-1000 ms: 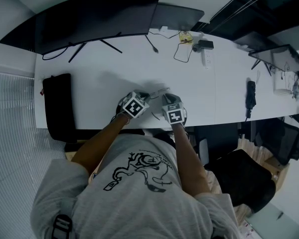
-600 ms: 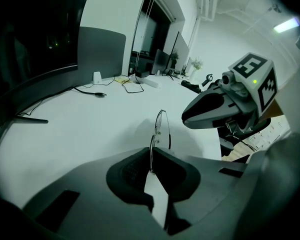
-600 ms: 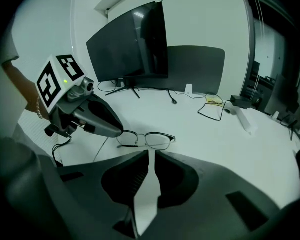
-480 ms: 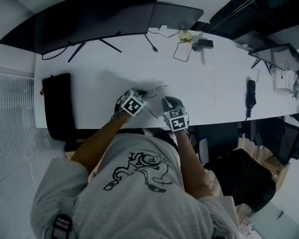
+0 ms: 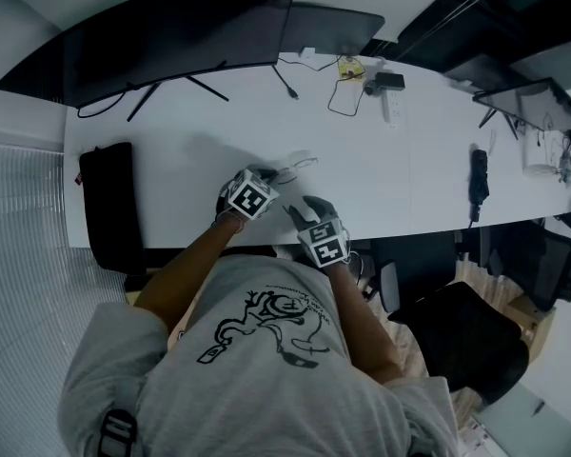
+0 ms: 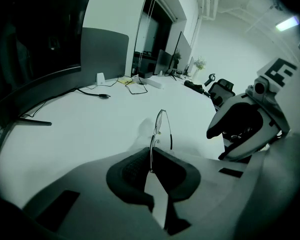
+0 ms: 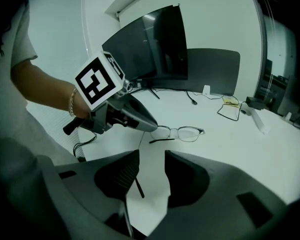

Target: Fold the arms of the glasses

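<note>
My left claw (image 6: 151, 168) is pinched narrow on one end of the glasses (image 7: 182, 133). They sit on the white desk (image 5: 171, 150), towards its near edge. To the right and nearer me, my right claw (image 7: 149, 176) has just been opening and stands wide. One unfolded arm's tip shows through the gap, and neither pad presses on it.

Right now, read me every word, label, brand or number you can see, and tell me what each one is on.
No readable words or numbers in any view.
Left marker cube: black-and-white square pattern, not letters.
Right marker cube: the same kind of pattern, not letters.
Shirt print: a black drawing; any lettering in it is too small to read.
Monitor: no brand mark can be made out.
</note>
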{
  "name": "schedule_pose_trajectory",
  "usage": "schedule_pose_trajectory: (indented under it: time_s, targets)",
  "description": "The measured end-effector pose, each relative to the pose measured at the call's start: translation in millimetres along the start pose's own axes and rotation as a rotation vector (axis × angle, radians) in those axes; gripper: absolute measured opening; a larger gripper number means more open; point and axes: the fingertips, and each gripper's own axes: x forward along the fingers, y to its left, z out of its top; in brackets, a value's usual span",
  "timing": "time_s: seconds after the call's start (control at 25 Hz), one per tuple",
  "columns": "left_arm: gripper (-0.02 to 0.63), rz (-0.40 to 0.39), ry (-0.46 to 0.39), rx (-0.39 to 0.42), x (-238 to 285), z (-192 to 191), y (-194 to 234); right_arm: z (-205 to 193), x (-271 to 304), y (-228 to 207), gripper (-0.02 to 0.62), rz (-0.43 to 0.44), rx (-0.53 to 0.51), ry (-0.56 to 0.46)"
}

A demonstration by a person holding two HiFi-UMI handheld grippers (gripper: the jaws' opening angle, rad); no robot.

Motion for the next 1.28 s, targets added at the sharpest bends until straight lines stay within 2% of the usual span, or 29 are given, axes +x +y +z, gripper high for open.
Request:
schedule_pose_trajectory:
  time_s: [0.12,0.48,0.64,0.84,1.04,1.28]
  targets:
    - [0.035,0.001,0.005,-0.005,1,-1,0,-9,6,10,0.193,0.011,-0.015,0.023]
    - [0.034,0.009,-0.005,-0.006,1,3,1,-28,21,20,0.193,0.007,-0.067,0.072]
    - [0.034,-0.027,0.021,-0.025,3,-4,-4,-33,24,15,0.193,-0.014,-0.067,0.089]
    - [0.034,-0.007,-0.011,0.004,1,2,1,-45,25,4,0.190,-0.049,-0.059,0.123]
    - [0.034,-0.038,0.023,-0.026,-1,-7,-6,-46,24,-1,0.190,-0.065,-0.053,0.126]
    - [0.034,-0.046,0.031,-0.013,-3,-8,-8,-47,18,-16,0.190,-0.097,-0.031,0.125]
